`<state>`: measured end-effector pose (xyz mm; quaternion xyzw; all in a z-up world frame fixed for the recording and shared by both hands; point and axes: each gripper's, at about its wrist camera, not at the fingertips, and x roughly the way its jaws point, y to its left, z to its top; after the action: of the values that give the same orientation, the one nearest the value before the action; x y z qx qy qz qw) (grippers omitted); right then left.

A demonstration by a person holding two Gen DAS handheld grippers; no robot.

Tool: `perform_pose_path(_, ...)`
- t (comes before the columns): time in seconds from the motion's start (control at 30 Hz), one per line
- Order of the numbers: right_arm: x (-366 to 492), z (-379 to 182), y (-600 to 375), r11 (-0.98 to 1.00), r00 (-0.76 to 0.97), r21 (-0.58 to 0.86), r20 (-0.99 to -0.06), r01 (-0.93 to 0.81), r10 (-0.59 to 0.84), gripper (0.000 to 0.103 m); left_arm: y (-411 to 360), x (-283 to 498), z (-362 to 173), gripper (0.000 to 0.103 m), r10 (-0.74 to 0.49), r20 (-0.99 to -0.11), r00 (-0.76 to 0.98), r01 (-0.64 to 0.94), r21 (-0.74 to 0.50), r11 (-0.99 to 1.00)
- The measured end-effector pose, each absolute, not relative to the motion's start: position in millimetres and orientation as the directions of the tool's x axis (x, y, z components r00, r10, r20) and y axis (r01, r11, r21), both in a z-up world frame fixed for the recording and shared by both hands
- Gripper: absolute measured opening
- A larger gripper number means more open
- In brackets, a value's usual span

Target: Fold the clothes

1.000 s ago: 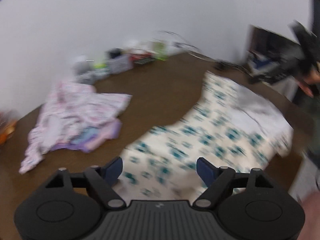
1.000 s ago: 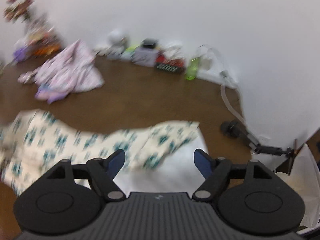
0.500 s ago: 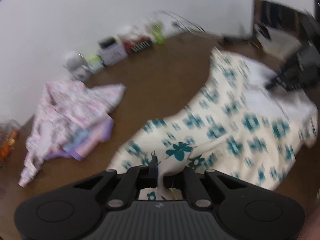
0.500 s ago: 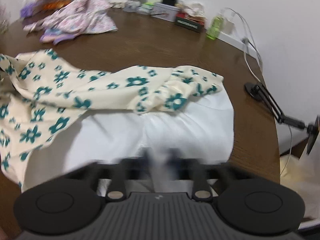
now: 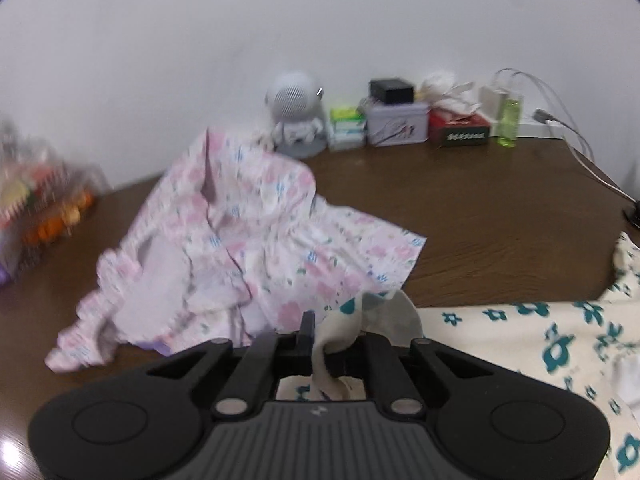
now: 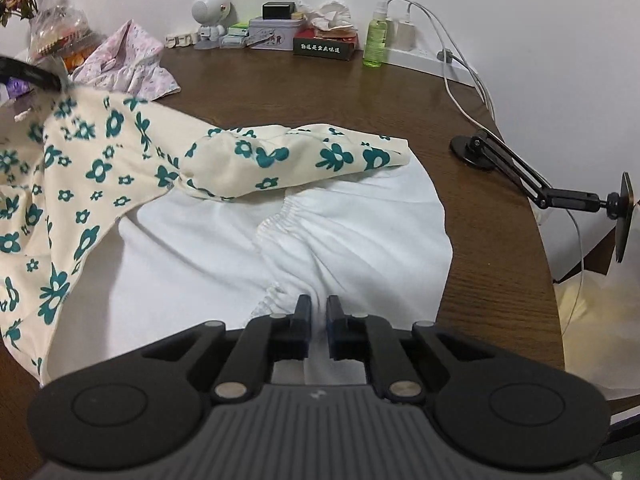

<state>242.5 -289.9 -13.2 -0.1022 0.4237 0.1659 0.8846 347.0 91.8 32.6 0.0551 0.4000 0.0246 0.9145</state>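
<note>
floral garment hem pinched in left gripper, lining in right gripper

Flowered garment on table, overlapping plain garment; crumpled clothes behind, boxes along wall

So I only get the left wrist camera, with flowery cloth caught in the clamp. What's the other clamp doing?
Observer: The right gripper has just been closing. It is shut on white fabric lying under the cream floral garment.
Operator: Is that white part plain?
Observer: No, a gathered elastic seam runs across it toward the jaws.
Operator: Anything further right?
Observer: A black jointed stand reaches out past the edge of the table.
</note>
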Motion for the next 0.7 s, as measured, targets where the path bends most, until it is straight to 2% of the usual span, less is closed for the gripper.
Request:
perform_pose_path(0.07,243,-14,-292,0.926,0.587,-0.032,-0.782,-0.377,0.212,0.009,98,352,24,0.022,0.083,-0.744,0.663,-0.023,0.091,0.996)
perform_pose_path(0.13,243,-12,-296,0.93,0.592,-0.006,-0.773,-0.366,0.228,0.016,106,348,26,0.047,0.077,-0.74,0.668,-0.03,0.077,0.997)
perform_pose_path(0.17,243,-10,-299,0.934,0.597,0.013,-0.766,-0.357,0.239,0.028,110,342,31,0.053,0.076,-0.728,0.681,-0.031,0.075,0.997)
perform_pose_path(0.2,242,-7,-303,0.937,0.601,0.037,-0.758,-0.349,0.254,0.039,115,337,37,0.064,0.075,-0.717,0.693,-0.031,0.074,0.997)
perform_pose_path(0.23,240,-1,-306,0.935,0.608,0.065,-0.743,-0.35,0.279,0.041,120,328,45,0.072,0.069,-0.706,0.705,-0.025,0.073,0.997)
perform_pose_path(0.3,233,9,-309,0.925,0.617,0.112,-0.715,-0.363,0.329,0.042,130,307,58,0.081,0.051,-0.691,0.721,0.006,0.08,0.997)
perform_pose_path(0.47,219,25,-279,0.882,0.601,0.119,-0.689,-0.457,0.405,0.05,137,261,57,0.083,0.028,-0.722,0.692,0.092,0.126,0.988)
perform_pose_path(0.63,233,26,-226,0.826,0.52,0.166,-0.706,-0.539,0.481,0.05,136,244,35,0.083,0.034,-0.753,0.657,0.105,0.136,0.985)
perform_pose_path(0.7,245,22,-204,0.826,0.509,0.141,-0.728,-0.545,0.46,0.05,138,244,26,0.083,0.035,-0.765,0.643,0.101,0.129,0.987)
